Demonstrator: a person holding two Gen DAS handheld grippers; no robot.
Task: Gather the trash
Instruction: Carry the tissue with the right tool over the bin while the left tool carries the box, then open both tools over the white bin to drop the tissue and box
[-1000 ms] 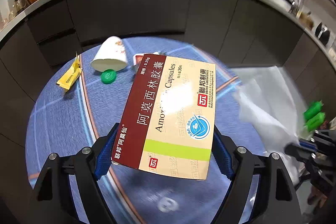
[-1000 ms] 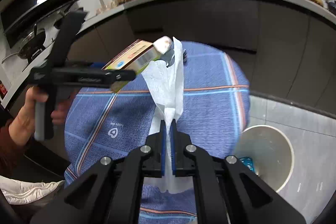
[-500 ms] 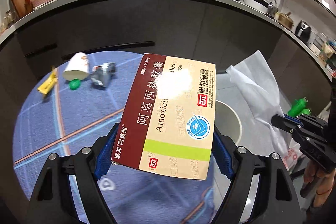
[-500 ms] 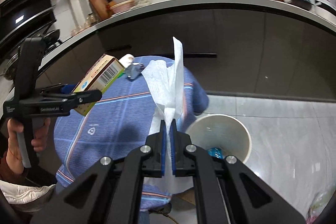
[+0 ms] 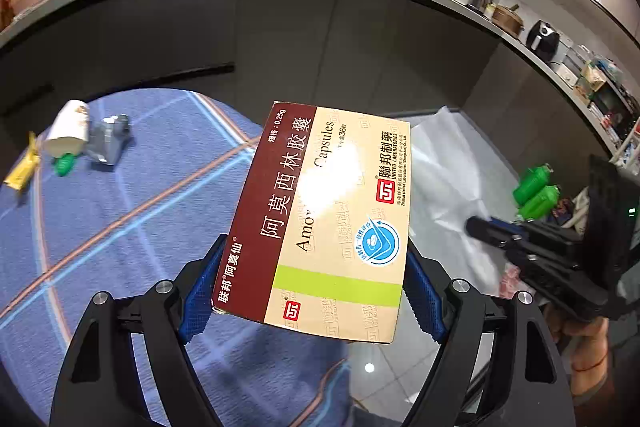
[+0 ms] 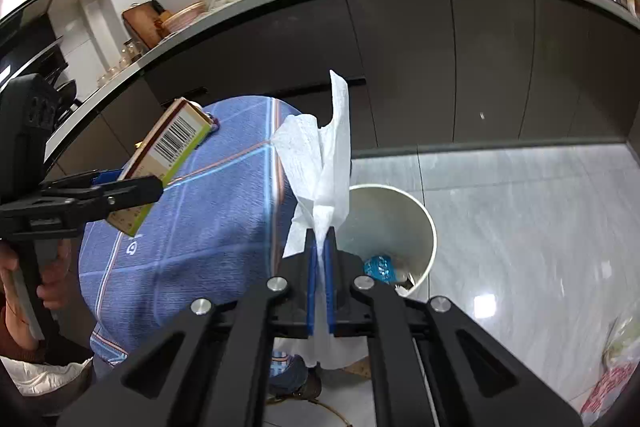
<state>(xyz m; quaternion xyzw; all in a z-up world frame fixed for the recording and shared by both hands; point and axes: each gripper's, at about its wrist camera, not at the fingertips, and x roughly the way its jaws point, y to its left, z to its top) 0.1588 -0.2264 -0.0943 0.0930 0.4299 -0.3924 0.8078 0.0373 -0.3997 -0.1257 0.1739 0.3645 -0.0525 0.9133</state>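
Trash in hand: the left hand-held gripper point(image 5: 312, 291) clamps a medicine box point(image 5: 324, 211) by its long sides, held above the near edge of the blue-clothed worktop point(image 5: 120, 227). The right hand-held gripper point(image 6: 319, 259) is pinched tight on a white paper towel point(image 6: 320, 163), which stands up over the rim of the white bin point(image 6: 424, 223) on the floor beside the worktop. At the worktop's far edge lie a tipped paper cup point(image 5: 68, 127), a green cap point(image 5: 64, 165), a yellow wrapper point(image 5: 22, 171) and a crumpled grey packet point(image 5: 108, 141).
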